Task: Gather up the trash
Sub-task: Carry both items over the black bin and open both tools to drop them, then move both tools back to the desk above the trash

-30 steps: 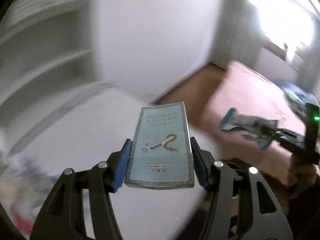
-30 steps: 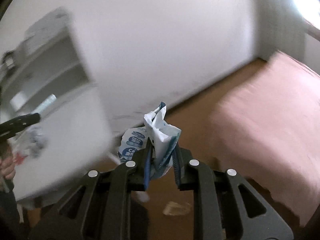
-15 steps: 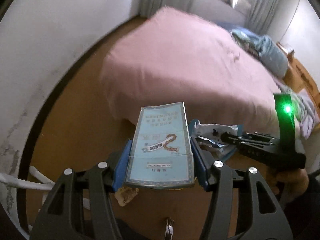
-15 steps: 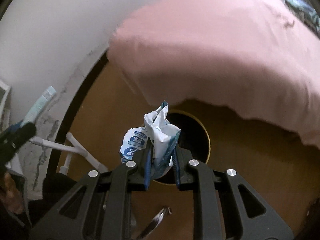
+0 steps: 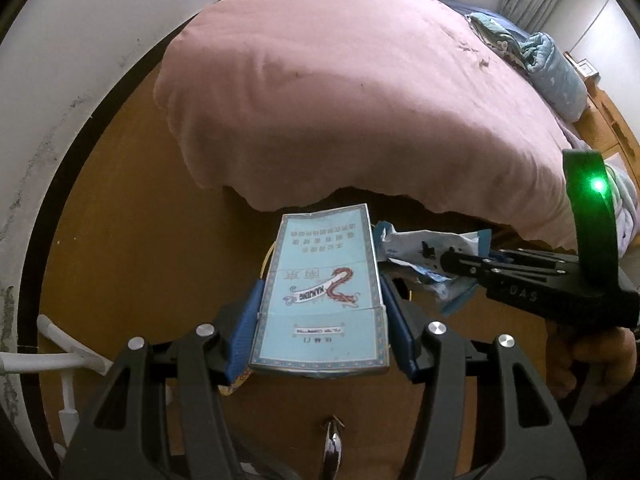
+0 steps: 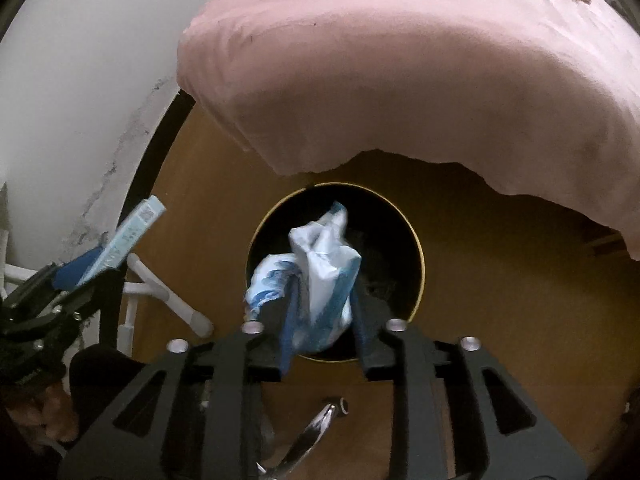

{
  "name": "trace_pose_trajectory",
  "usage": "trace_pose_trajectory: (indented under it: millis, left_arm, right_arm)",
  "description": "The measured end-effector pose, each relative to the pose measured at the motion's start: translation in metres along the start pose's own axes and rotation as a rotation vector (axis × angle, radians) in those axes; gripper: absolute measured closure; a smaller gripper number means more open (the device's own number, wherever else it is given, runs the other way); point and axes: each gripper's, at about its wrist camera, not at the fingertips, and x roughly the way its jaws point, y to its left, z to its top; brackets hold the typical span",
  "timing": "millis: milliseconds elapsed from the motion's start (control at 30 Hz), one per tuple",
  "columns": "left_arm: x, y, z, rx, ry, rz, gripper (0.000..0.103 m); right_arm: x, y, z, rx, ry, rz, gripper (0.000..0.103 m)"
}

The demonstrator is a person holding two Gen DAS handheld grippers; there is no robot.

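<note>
My left gripper [image 5: 320, 300] is shut on a light blue cigarette pack [image 5: 324, 280], held flat and upright between the blue pads. Seen from the right wrist, that pack [image 6: 136, 224] hangs left of a round black bin [image 6: 384, 224] with a gold rim on the wooden floor. My right gripper [image 6: 322, 320] holds a crumpled white-and-blue wrapper [image 6: 320, 264] directly over the bin's opening, and the wrapper looks blurred. In the left wrist view the right gripper [image 5: 444, 260] and its wrapper [image 5: 416, 244] sit just right of the pack. The pack hides most of the bin there.
A bed with a pink cover [image 6: 400, 80] overhangs the floor just behind the bin. Blue bedding [image 5: 552, 64] lies at its far end. White tubes [image 6: 168, 300] lie by the white wall on the left. A hand [image 5: 592, 364] grips the right tool.
Both views swung from the wall and shelves down to the floor and bin. The right gripper's fingers stand slightly wider around the wrapper. The left gripper's hold on the pack is unchanged.
</note>
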Motion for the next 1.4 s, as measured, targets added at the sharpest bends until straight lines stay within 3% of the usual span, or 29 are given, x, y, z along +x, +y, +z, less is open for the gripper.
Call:
trace_pose_trajectory:
  millis: [33,100,400,433,500,667,800,900,1067,1167,1233,1400]
  left_arm:
    - [0.001,0.000,0.000,0.000,0.004,-0.002,0.047]
    - [0.003,-0.002,0.001,0.004,0.015,-0.001,0.047]
    - [0.010,-0.020,0.014,0.043,0.038,-0.031,0.046]
    - [0.009,-0.023,0.016,0.052,0.037,-0.036,0.044]
    - [0.004,-0.031,0.019,0.073,0.027,-0.032,0.031]
    - [-0.031,-0.040,0.022,0.115,-0.021,-0.016,0.022]
    - [-0.099,-0.033,0.013,0.121,-0.128,0.025,0.012]
    - [-0.163,-0.020,-0.002,0.098,-0.224,0.080,0.007]
    - [-0.278,0.027,-0.048,-0.005,-0.353,0.192,0.007]
    - [-0.342,0.070,-0.093,-0.108,-0.414,0.266,0.007]
    - [-0.380,0.102,-0.132,-0.200,-0.429,0.356,0.007]
    - [-0.459,0.174,-0.249,-0.431,-0.436,0.564,0.007]
  right_arm:
    - [-0.002,0.000,0.000,-0.001,-0.011,0.000,0.059]
    - [-0.006,0.001,0.001,-0.001,-0.024,0.007,0.050]
    - [-0.034,-0.002,0.005,0.016,-0.057,0.013,0.046]
    - [-0.040,-0.003,0.006,0.018,-0.065,0.011,0.045]
    - [-0.050,-0.003,0.008,0.022,-0.083,0.007,0.042]
    - [-0.084,0.006,0.010,0.012,-0.136,0.002,0.038]
    - [-0.109,0.038,0.010,-0.049,-0.173,0.007,0.034]
    - [-0.131,0.078,0.011,-0.113,-0.194,0.051,0.033]
    - [-0.172,0.184,0.003,-0.325,-0.271,0.150,0.026]
    - [-0.184,0.265,-0.017,-0.485,-0.268,0.243,0.026]
    - [-0.185,0.329,-0.040,-0.616,-0.244,0.311,0.026]
    - [-0.176,0.466,-0.110,-0.872,-0.140,0.459,0.026]
